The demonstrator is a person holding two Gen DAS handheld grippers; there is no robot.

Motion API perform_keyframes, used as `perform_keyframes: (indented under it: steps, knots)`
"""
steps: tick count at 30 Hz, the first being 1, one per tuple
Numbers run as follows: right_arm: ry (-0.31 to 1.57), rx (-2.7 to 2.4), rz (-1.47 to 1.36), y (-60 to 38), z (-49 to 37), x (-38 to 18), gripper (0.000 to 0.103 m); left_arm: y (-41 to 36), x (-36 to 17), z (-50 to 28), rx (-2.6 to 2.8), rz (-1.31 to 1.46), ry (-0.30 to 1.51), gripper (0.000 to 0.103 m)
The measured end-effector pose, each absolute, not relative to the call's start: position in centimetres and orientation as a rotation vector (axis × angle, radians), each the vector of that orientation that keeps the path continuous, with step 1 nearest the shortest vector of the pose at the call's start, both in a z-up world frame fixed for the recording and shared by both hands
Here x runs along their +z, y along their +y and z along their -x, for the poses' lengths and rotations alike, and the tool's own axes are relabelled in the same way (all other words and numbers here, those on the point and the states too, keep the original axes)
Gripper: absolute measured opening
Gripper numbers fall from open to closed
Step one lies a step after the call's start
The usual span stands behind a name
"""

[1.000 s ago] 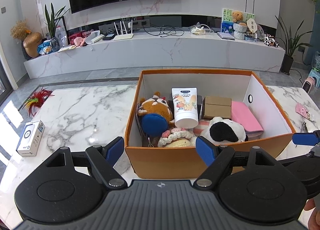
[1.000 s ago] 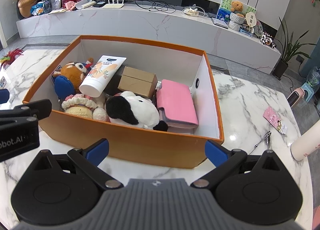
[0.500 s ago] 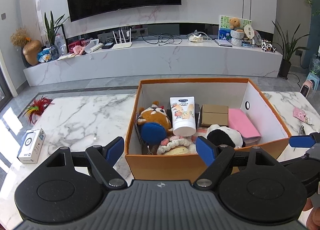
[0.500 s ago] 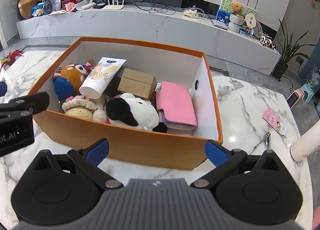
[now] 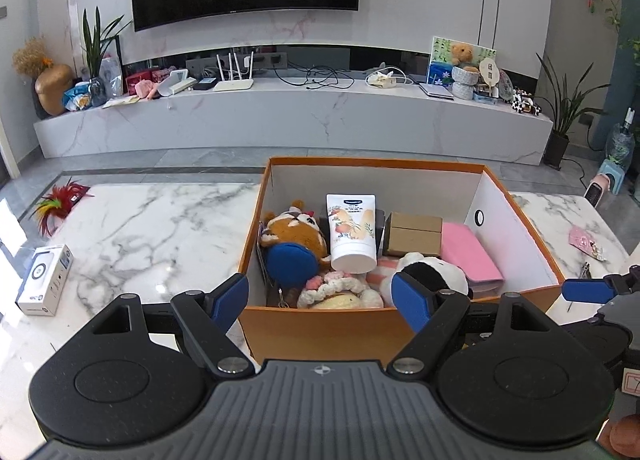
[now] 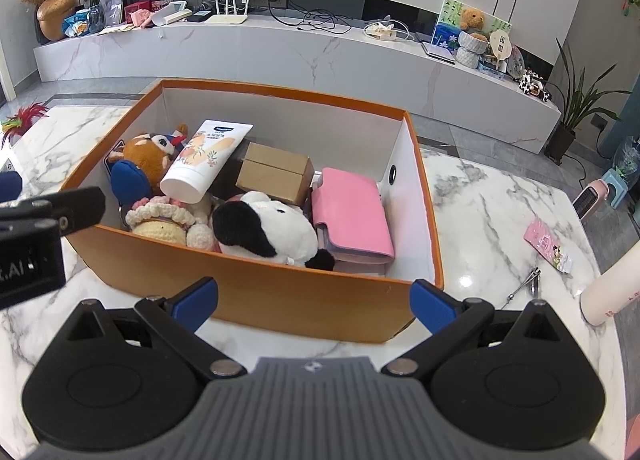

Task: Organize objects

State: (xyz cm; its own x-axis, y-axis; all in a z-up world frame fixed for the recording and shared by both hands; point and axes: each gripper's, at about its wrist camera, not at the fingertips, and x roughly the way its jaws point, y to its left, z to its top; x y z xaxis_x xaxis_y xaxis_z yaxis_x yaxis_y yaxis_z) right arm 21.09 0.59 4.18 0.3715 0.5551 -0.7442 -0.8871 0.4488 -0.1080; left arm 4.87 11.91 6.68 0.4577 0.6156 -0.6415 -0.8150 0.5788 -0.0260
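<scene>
Orange cardboard forms the box (image 6: 256, 292) on the marble table (image 5: 152, 232), and its near wall hides the lower parts of the things packed inside. Only the tops show of a crocheted doll (image 6: 160, 219) and a black-and-white plush (image 6: 264, 227); what lies beneath them cannot be made out. A brown fox plush (image 5: 294, 230) is half covered by a blue round pouch (image 5: 290, 262), and a white lotion tube (image 6: 206, 159) leans across both (its cap end down). A kraft carton (image 6: 276, 171) and a pink wallet (image 6: 350, 209) fill the right side of the box.

At the right edge of the right wrist view a cream cylinder (image 6: 612, 288) is cut off by the frame; nail clippers (image 6: 524, 288) and a pink packet (image 6: 548, 246) lie near it. A white device box (image 5: 46, 280) sits well apart, to the left.

The left gripper (image 5: 320, 296) hovers level in front of the box's near wall, jaws spread wide, holding nothing. The right gripper (image 6: 314, 300) hangs beside it toward the near right corner, jaws equally wide and empty.
</scene>
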Motion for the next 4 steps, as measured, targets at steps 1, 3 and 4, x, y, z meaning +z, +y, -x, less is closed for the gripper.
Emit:
perform_keyframes:
  steps: [1, 3, 4]
  knots:
    - [0.696, 0.987, 0.555, 0.57, -21.02, 4.17, 0.102, 11.90, 6.63, -4.83, 0.901, 0.357, 0.625, 0.095]
    - [0.695, 0.985, 0.559, 0.54, -20.93, 4.09, 0.102, 11.85, 6.56, -4.73, 0.901, 0.363, 0.616, 0.095]
    - [0.694, 0.986, 0.559, 0.52, -20.94, 4.08, 0.102, 11.84, 6.55, -4.76, 0.905, 0.361, 0.618, 0.095]
